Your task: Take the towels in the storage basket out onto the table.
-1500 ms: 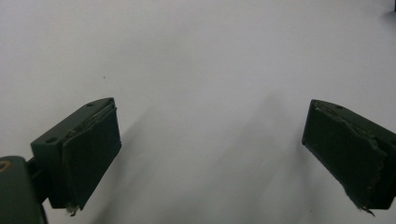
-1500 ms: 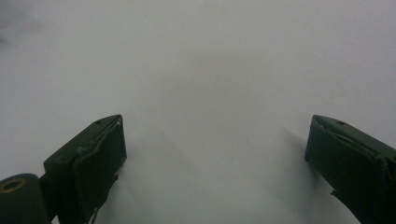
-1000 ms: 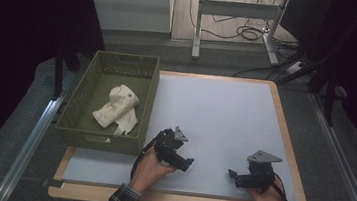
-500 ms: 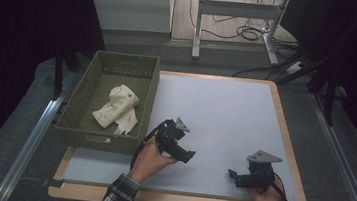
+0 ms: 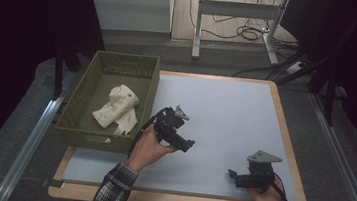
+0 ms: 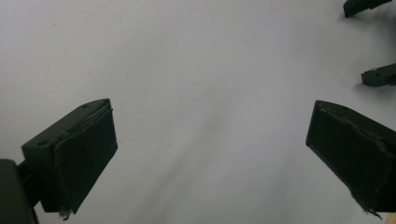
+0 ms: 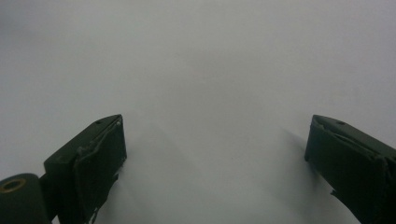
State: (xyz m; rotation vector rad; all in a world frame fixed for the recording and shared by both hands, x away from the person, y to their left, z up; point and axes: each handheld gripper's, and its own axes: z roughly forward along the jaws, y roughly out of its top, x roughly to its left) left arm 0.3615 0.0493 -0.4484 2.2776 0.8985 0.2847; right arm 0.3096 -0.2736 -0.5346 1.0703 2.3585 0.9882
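A lab or test workspace: beyond the left gripper (image 5: 189, 145) stands a wood-edged table (image 5: 284, 126) with a white mat, ringed by dark curtains (image 5: 18, 23). Farther off, loose cables (image 5: 246, 33) trail across the floor by a metal desk frame (image 5: 236, 8).

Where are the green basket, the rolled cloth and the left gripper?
green basket (image 5: 150, 93): high view, its right wall.
rolled cloth (image 5: 117, 106): high view, its middle.
left gripper (image 5: 189, 145): high view, at its jaw tips.

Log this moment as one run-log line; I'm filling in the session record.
left gripper: open, raised over mat | right gripper: open, low over mat | cloth: in basket | mat: bare between fingers
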